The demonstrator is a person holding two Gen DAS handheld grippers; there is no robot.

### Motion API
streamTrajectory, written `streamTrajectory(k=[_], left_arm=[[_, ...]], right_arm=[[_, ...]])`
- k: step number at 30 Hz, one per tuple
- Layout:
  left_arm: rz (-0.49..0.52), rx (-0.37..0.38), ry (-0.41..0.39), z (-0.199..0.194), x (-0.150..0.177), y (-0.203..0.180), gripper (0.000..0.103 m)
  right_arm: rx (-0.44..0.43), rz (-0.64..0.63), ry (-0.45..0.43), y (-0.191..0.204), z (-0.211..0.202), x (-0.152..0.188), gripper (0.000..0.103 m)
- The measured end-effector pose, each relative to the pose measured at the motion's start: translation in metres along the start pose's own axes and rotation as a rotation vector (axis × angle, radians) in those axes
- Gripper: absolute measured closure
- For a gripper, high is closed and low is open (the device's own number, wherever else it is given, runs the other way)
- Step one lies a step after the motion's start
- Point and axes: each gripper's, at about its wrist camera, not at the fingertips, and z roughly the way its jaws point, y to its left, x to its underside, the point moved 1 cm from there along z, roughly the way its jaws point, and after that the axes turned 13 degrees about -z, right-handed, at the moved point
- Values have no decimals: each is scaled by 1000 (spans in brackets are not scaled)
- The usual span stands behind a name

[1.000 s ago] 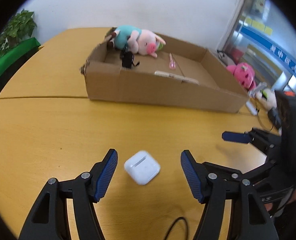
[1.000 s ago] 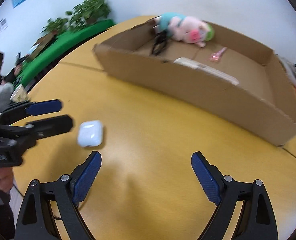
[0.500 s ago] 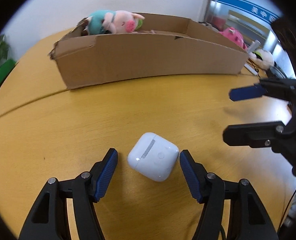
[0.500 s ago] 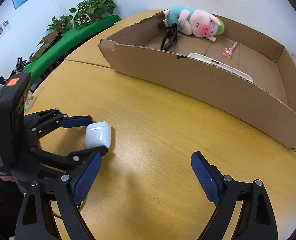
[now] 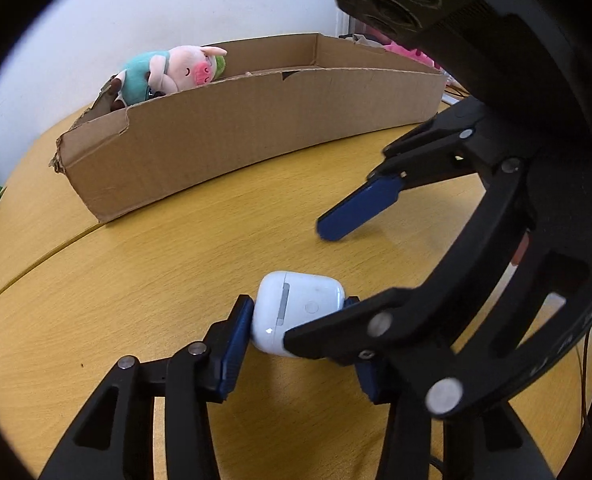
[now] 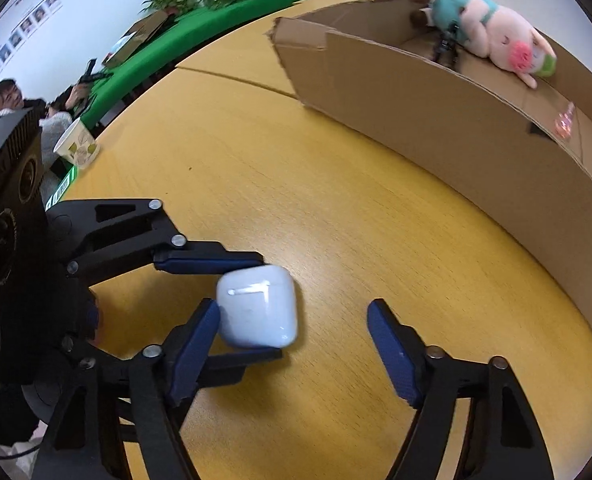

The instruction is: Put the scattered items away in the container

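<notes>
A white earbud case (image 5: pixel 296 312) lies on the wooden table (image 5: pixel 116 280) in front of the cardboard box (image 5: pixel 256 136). My left gripper (image 5: pixel 298 308) has both blue pads against the case's sides, jaws closing on it. My right gripper (image 6: pixel 294 308) straddles the same case (image 6: pixel 256 308) crosswise. Its jaws are closing; the case sits close by its left pad (image 6: pixel 194 348), while the right pad (image 6: pixel 392 352) is well apart. In the left wrist view the right gripper (image 5: pixel 306 284) covers part of my left gripper's far finger. A plush pig (image 6: pixel 492 36) lies in the box (image 6: pixel 436 128).
The box also holds a small black item (image 6: pixel 446 46) and a pink trinket (image 6: pixel 564 120). A paper cup (image 6: pixel 78 148) stands at the table's left edge. Beyond it are seated people (image 6: pixel 0 96) and a green-covered bench with plants (image 6: pixel 200 36).
My left gripper's pads have closed in on the earbud case. My right gripper has swung over to the case, its jaws narrower, and now crosses over the left gripper.
</notes>
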Motion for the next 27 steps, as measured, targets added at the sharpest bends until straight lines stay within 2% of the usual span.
streamTrajectory(k=[2,3,10,15,22,27], left_arm=[[8,-3,2,1,0,-1,58],[11,-6,4,1,-1,-1,58],[40,-21,20,2,-6,-11,58],[57,-22,-7,-3,-21,-22,58],[118,-31,-38,-6,-61,-41,59],[177,-41,-58,-9,-103,-54,59]], right_arm=[[-30,-24,7,6,1,-2,53],[-44,-29,8,7,2,-2,58],[-31,-18,1,9,-4,7,58],[-10,-13,-28,4,-23,11,58],[18,8,-91,-20,-61,15,58],[45,11,-123,-37,-86,-1,58]])
